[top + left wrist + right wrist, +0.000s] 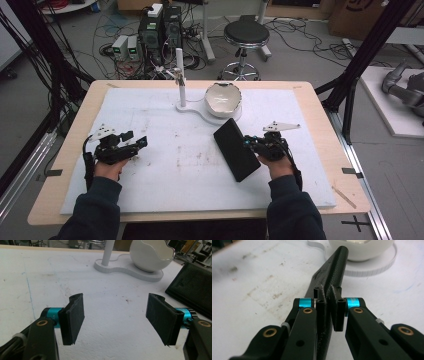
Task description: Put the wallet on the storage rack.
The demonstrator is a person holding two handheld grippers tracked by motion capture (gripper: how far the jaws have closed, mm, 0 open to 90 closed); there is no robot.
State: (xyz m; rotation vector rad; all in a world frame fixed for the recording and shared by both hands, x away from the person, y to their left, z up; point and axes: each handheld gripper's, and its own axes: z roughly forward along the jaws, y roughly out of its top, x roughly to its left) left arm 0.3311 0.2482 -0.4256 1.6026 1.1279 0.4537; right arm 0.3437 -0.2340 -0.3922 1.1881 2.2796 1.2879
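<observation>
A flat black rectangular slab [234,150] lies at an angle right of the table's middle, its far end near the white stand. My right gripper [248,142] is shut on the slab's right edge; in the right gripper view both pads [322,307] press on the thin slab [333,270], which runs away edge-on toward the stand. My left gripper [140,141] rests at the left of the white mat, jaws open. In the left gripper view its pads [73,317] stand wide apart over bare mat, with the slab's corner [192,290] at the right.
A white stand [192,107] with an upright post [181,80] and a white broken-egg-shaped bowl [223,97] sits at the back middle of the mat [165,170]. Beyond the table are a stool [245,35], computers and cables on the floor.
</observation>
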